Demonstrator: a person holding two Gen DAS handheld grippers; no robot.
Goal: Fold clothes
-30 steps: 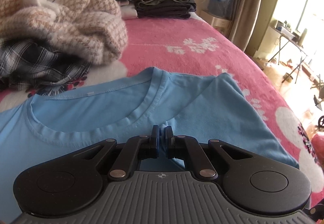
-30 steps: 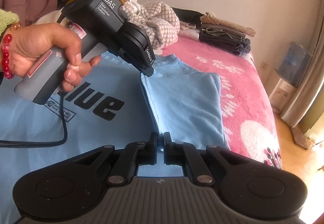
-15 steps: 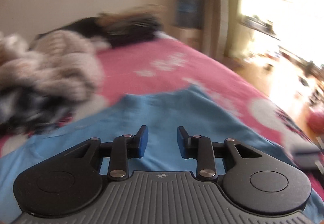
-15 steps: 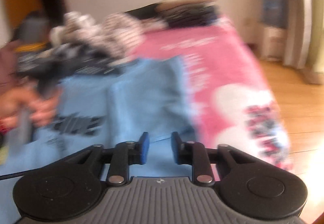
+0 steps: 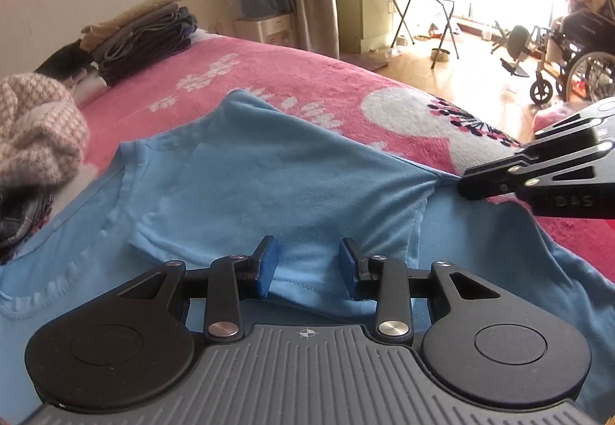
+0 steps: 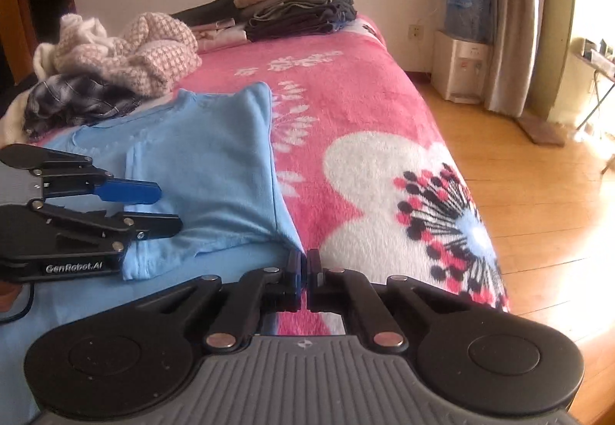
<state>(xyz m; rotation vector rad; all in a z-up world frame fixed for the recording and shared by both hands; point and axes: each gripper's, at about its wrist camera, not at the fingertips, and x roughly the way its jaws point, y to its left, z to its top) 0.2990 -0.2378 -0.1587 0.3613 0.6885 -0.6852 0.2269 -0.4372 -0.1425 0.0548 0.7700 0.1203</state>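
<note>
Right gripper (image 6: 307,267) was clamped shut on the side edge of the blue T-shirt (image 6: 215,163), which lay spread on the pink bed (image 6: 365,90) with one sleeve side already folded in. My left gripper (image 5: 307,263) had its jaws opening, astride the folded sleeve's hem (image 5: 307,286) without pressing it. I judged we were mid side-fold; next I'd need the left to bite before both carried the edge across.

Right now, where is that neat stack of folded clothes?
The stack of folded clothes sits at the far end of the pink bed, against the wall, just right of the crumpled checked sweater in the right wrist view.
</note>
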